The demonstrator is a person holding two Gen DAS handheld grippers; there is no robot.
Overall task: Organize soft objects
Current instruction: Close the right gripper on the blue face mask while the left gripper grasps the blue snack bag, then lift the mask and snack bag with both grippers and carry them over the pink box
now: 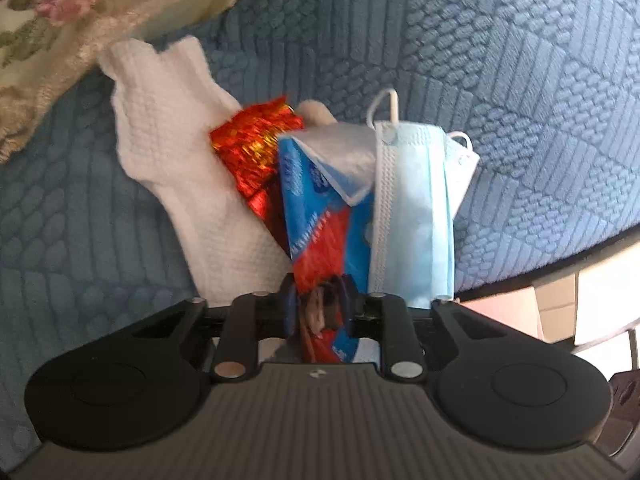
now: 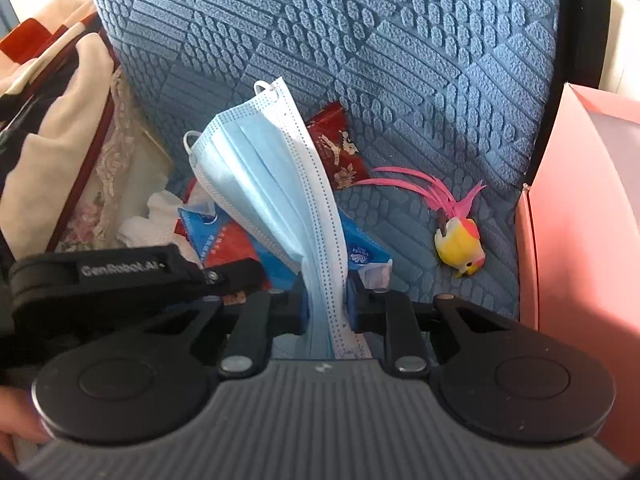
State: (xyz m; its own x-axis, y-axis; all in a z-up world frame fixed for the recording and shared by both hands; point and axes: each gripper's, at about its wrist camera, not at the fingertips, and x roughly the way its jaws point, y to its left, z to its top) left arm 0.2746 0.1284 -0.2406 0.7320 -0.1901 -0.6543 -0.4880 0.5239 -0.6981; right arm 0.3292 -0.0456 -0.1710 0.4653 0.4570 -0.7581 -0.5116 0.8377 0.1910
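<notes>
Left gripper jaws pinch the tissue pack; right gripper jaws clamp the face mask beside it, apparently to gather them.

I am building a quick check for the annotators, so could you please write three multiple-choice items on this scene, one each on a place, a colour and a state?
1. Where does the toy bird lie?
A. on the blue textured cover
B. inside the pink box
C. on the white cloth

2. What colour is the face mask?
A. black
B. light blue
C. green

3. What is the left gripper doing?
A. hanging open over nothing
B. shut on the blue and red packet
C. shut on the white cloth

Answers:
1. A, the bird rests directly on the blue textured cover, apart from the pink box.
2. B, its pleats are light blue, held in the right gripper.
3. B, the blue and red packet is pinched there, with the white cloth behind it.
</notes>
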